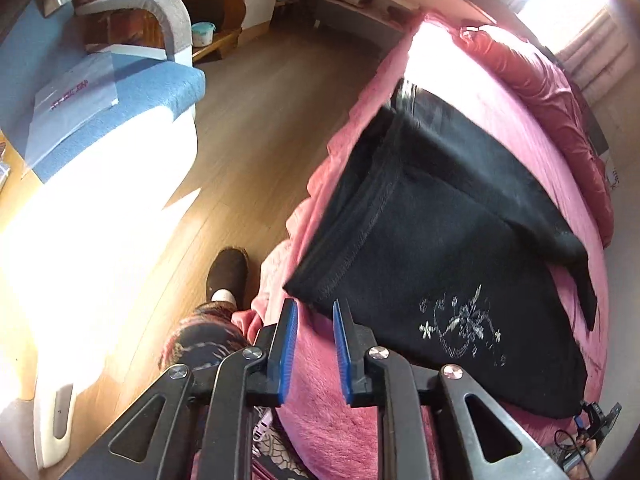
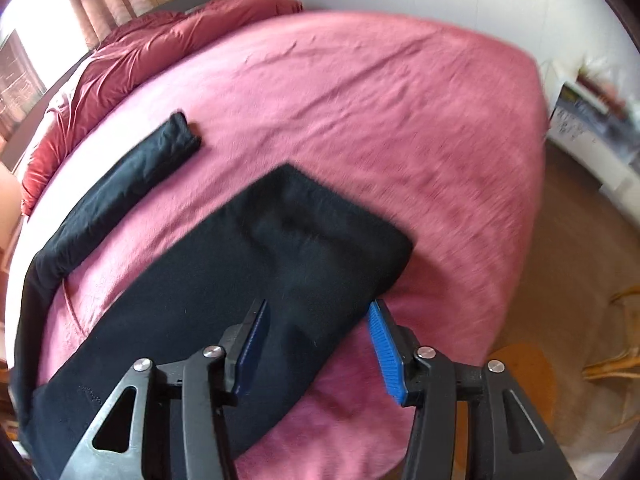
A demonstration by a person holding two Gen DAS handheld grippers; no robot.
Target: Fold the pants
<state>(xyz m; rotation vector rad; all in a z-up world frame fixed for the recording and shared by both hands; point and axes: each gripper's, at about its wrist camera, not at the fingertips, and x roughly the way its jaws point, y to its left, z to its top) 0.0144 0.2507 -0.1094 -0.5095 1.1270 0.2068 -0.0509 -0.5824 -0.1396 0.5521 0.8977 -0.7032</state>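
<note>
Black pants [image 1: 440, 220] lie folded on the pink bed cover [image 1: 340, 420], with a silver flower embroidered near their near side [image 1: 460, 328]. My left gripper [image 1: 316, 308] hovers just short of the pants' near corner. Its blue pads stand a little apart with only pink cover between them. In the right wrist view the pants [image 2: 280, 260] form a broad folded panel, and one leg [image 2: 132, 184] stretches away to the left. My right gripper [image 2: 319, 306] stands open above the panel's near end, pads clear of the cloth.
A red duvet [image 2: 140, 48] is bunched along the bed's far side. A blue and white armchair [image 1: 120, 112] stands across the wooden floor [image 1: 248, 128]. A person's slippered foot [image 1: 228, 276] is beside the bed. A wooden stool [image 2: 524, 376] and a white shelf [image 2: 592, 132] sit right of the bed.
</note>
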